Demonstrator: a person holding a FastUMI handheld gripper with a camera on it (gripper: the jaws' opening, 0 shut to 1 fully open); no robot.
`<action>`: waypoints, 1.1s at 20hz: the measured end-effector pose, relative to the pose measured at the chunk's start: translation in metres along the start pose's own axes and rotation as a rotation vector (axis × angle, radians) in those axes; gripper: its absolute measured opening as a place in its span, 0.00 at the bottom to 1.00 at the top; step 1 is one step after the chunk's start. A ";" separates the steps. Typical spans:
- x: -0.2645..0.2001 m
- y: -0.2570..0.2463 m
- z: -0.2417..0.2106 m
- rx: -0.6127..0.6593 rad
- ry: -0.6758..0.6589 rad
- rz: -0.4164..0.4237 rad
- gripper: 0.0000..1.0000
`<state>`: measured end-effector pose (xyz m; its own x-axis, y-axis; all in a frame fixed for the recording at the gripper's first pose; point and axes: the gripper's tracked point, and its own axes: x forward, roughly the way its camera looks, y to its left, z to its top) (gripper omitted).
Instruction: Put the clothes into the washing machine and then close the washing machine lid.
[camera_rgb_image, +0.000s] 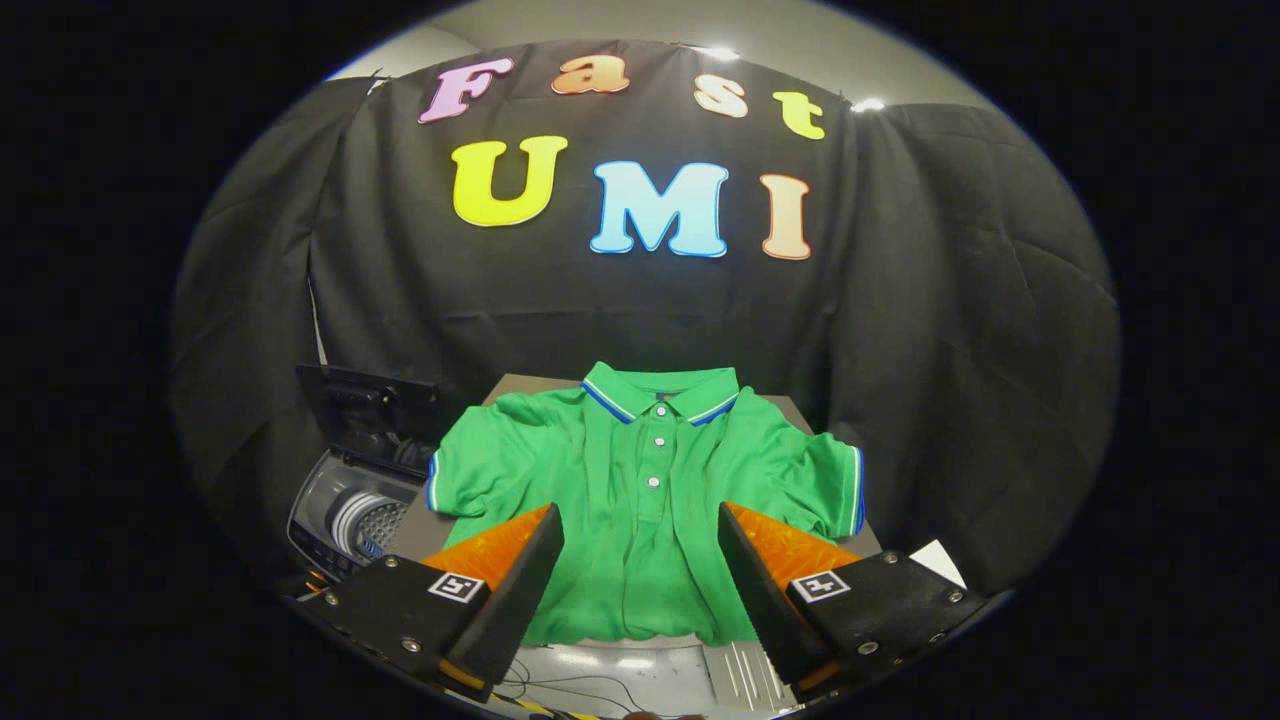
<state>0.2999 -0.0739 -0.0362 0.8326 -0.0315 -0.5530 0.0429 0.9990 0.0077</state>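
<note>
My gripper (640, 560) was spread wide over the shirt (640, 480). Next I had to grab it for the washer (350, 520).

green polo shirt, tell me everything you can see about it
The green polo shirt looks like a soft knit, with blue-and-white trim on its collar and both short sleeve cuffs, and a buttoned placket showing three pale buttons. It lies spread flat, front up, collar away from the gripper, on a grey table, slightly wrinkled. The washing machine stands beside one sleeve with its lid up. The gripper is open, its fingers above the shirt's lower half, seemingly not touching it.
</note>
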 end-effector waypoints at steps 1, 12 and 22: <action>0.009 -0.001 -0.002 -0.005 0.014 -0.003 0.95; 0.065 -0.003 -0.025 0.041 0.100 0.029 0.96; 0.065 0.011 -0.027 0.066 0.101 0.107 0.63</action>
<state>0.3392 -0.0640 -0.0947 0.7746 0.0814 -0.6272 -0.0036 0.9922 0.1242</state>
